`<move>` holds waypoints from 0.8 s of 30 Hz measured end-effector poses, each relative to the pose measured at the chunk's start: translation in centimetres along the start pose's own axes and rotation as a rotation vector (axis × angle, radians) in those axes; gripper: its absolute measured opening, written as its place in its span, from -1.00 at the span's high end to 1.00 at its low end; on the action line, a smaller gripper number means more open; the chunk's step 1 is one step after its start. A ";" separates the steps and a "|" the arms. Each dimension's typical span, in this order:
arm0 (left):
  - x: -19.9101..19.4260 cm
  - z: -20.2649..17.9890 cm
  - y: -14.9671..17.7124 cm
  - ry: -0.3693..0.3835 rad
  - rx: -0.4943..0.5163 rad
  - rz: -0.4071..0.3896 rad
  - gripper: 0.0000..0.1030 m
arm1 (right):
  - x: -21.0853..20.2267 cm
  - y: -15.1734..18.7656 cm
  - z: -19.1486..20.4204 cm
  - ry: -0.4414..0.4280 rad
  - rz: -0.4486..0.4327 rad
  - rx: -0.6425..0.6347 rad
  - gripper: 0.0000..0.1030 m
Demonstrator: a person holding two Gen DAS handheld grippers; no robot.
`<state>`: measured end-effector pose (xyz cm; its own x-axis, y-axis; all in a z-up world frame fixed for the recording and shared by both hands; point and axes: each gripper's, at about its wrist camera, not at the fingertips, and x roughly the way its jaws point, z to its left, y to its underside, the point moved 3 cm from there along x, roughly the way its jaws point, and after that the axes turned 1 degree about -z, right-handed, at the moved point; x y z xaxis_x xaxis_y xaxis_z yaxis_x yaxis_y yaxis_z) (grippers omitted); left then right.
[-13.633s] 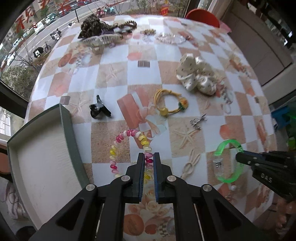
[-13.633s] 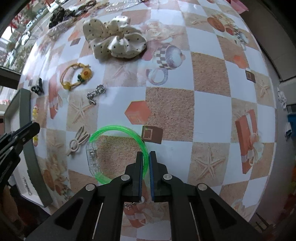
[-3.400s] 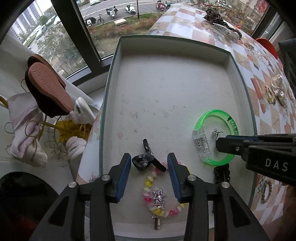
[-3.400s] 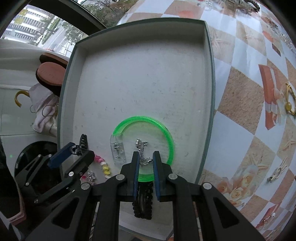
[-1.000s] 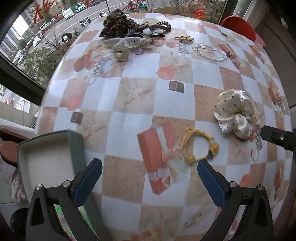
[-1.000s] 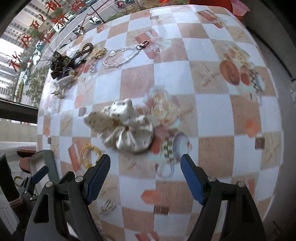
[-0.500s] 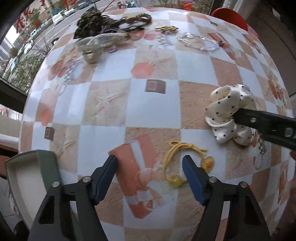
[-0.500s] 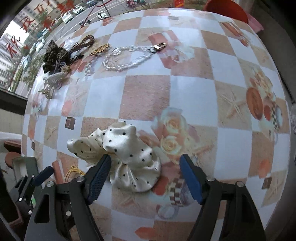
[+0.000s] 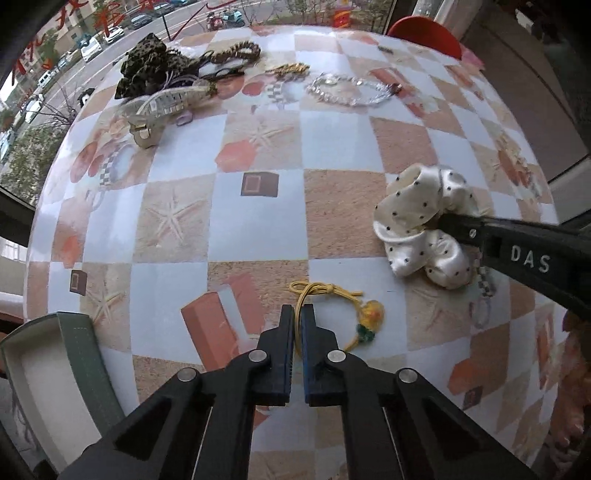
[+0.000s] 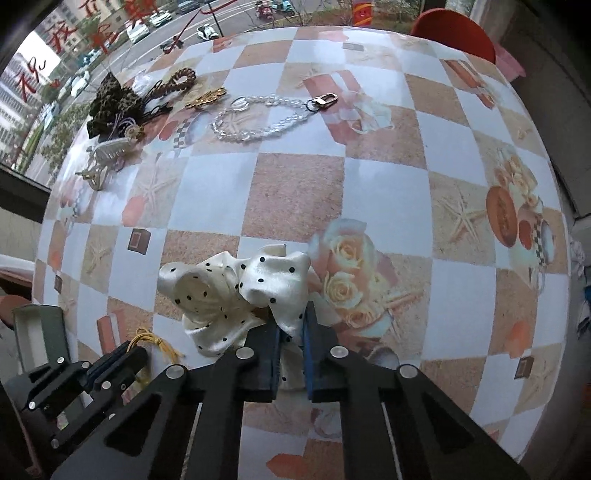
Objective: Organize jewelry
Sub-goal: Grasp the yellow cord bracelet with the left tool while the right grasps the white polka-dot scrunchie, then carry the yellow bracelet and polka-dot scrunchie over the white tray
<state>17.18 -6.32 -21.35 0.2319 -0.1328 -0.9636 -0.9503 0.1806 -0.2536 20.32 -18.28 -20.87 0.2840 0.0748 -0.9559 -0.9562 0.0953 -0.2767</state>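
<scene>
My left gripper (image 9: 297, 314) is shut on the yellow cord bracelet (image 9: 332, 295), which lies on the checked tablecloth with its yellow and green charm to the right. My right gripper (image 10: 290, 325) is shut on the near edge of the cream polka-dot scrunchie (image 10: 236, 291); the scrunchie also shows in the left wrist view (image 9: 417, 218), with the right gripper's fingers (image 9: 458, 225) on it. The green tray (image 9: 77, 354) sits at the table's near left edge; the left gripper (image 10: 114, 363) and yellow bracelet (image 10: 155, 343) show low left in the right wrist view.
At the far left lie a leopard scrunchie (image 9: 147, 66), a clear claw clip (image 9: 166, 103), braided hair ties (image 9: 236, 51), a gold clip (image 9: 288, 68) and a crystal chain (image 9: 351, 92). A red chair (image 10: 454, 33) stands beyond the table.
Both grippers have closed from wide open: the left onto the yellow bracelet, the right onto the polka-dot scrunchie. Both have moved closer to the table.
</scene>
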 end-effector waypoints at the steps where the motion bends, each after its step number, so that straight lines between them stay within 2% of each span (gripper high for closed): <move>1: -0.3 -0.1 0.1 0.012 0.002 -0.006 0.88 | -0.3 0.2 -0.3 -0.009 0.002 0.010 0.82; 12: -4.6 0.5 1.5 0.089 -0.007 -0.058 0.88 | -3.3 3.8 -1.7 -0.087 0.014 0.073 0.82; 24: -9.5 1.8 5.2 0.116 -0.029 -0.101 0.88 | -6.2 7.9 0.1 -0.125 0.035 0.086 0.82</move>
<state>10.45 -2.40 -13.66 0.3028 -0.2611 -0.9166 -0.9292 0.1328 -0.3448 11.02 -17.90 -17.16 0.2619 0.2022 -0.9437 -0.9578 0.1743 -0.2285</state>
